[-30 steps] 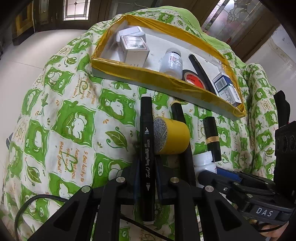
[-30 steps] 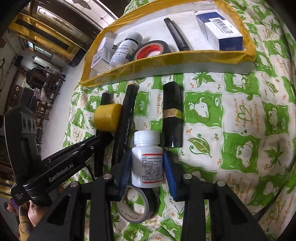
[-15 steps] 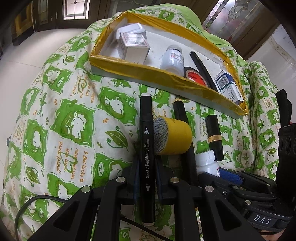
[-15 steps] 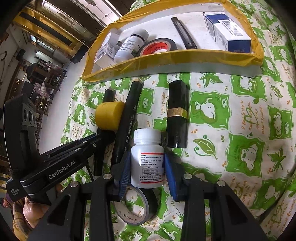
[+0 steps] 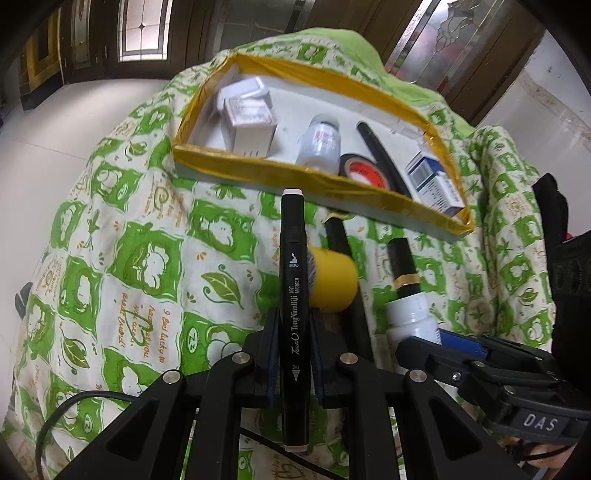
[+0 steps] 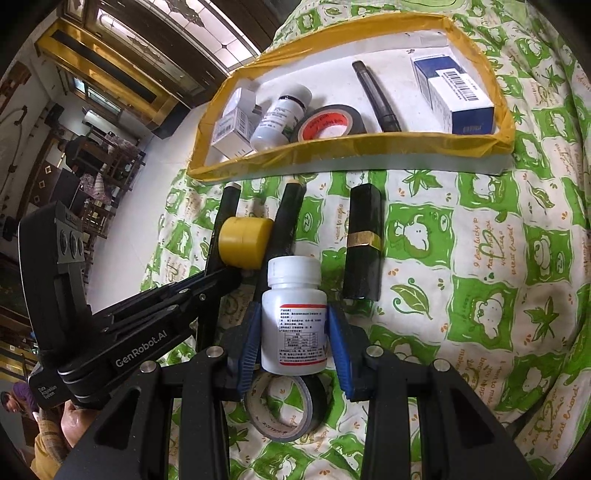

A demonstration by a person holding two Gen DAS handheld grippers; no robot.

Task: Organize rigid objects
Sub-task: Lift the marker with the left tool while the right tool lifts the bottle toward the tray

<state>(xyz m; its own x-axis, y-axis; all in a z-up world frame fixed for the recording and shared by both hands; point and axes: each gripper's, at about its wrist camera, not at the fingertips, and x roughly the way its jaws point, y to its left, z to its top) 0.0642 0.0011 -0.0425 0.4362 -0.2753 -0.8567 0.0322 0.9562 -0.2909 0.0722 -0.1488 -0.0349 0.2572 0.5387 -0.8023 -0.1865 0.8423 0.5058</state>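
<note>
Where tongs hide it, black tape roll (image 6: 286, 410) shows.

"Touch ART MARKER" on black marker (image 5: 294, 317)

A: What's around the work surface?
B: A pale glossy floor (image 5: 62, 122), dark wood doors with a leaded glass window (image 5: 142, 29) letting in daylight.
A: And to the right?
B: A stained-glass panel (image 5: 458, 40) in a dark frame; in the right wrist view, gilded trim (image 6: 107, 62) and wooden chairs (image 6: 107, 166) far off
</note>
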